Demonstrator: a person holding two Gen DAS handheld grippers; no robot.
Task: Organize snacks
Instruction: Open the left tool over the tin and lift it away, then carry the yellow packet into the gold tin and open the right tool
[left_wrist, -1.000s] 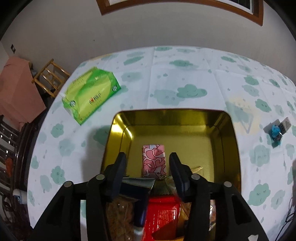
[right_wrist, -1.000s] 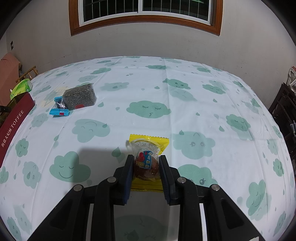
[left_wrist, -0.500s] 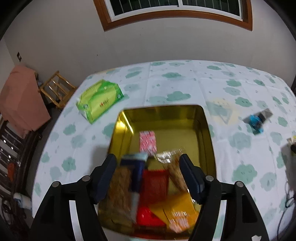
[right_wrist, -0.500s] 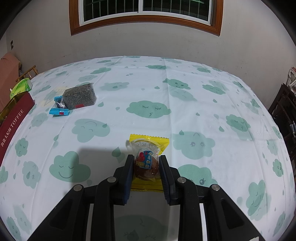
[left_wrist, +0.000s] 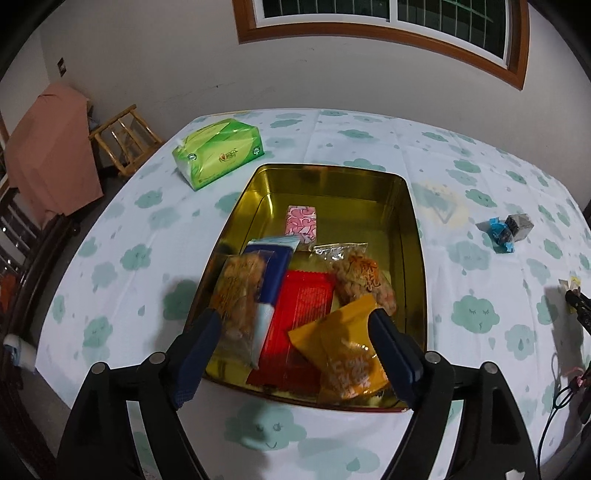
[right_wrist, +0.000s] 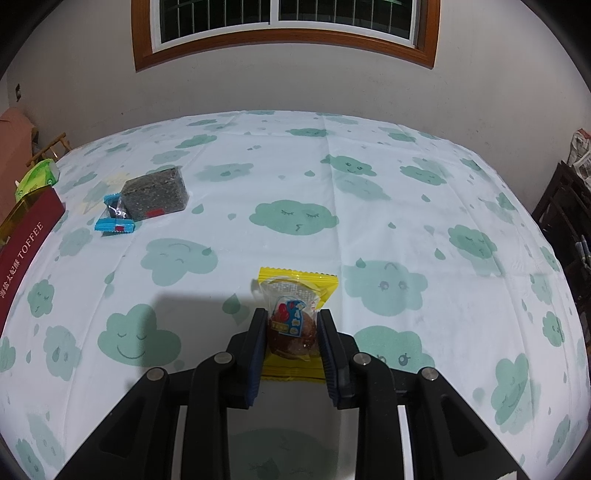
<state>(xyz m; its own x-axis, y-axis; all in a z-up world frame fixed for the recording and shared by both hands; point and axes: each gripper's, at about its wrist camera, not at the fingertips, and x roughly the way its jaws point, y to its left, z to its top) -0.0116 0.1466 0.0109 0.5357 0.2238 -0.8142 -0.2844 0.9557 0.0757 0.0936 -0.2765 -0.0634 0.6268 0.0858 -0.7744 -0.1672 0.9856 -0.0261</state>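
A gold tin (left_wrist: 332, 181) holds several snacks: a pink heart-print packet (left_wrist: 301, 219), a blue packet (left_wrist: 275, 269), a red packet (left_wrist: 303, 314), an orange packet (left_wrist: 347, 332) and clear bags of fried snacks (left_wrist: 240, 295). My left gripper (left_wrist: 295, 325) hovers over the tin's near end. Its jaws are opening wide and grip nothing; the snacks lie below them. My right gripper (right_wrist: 292, 319) is shut on a yellow-wrapped pastry (right_wrist: 293, 321) that rests on the cloud-print tablecloth (right_wrist: 369, 184).
A green tissue pack (left_wrist: 218, 151) lies beyond the tin's far left corner. A dark block snack (right_wrist: 155, 194) and a blue-wrapped candy (right_wrist: 114, 221) lie together on the cloth. The tin's red side (right_wrist: 26, 251) reads TOFFEE. A wooden chair (left_wrist: 122, 140) stands off the table's left.
The left gripper has drawn back and a little up from the pink packet, and its jaws have spread wide. More of the tin's snacks show. The right gripper has not moved.
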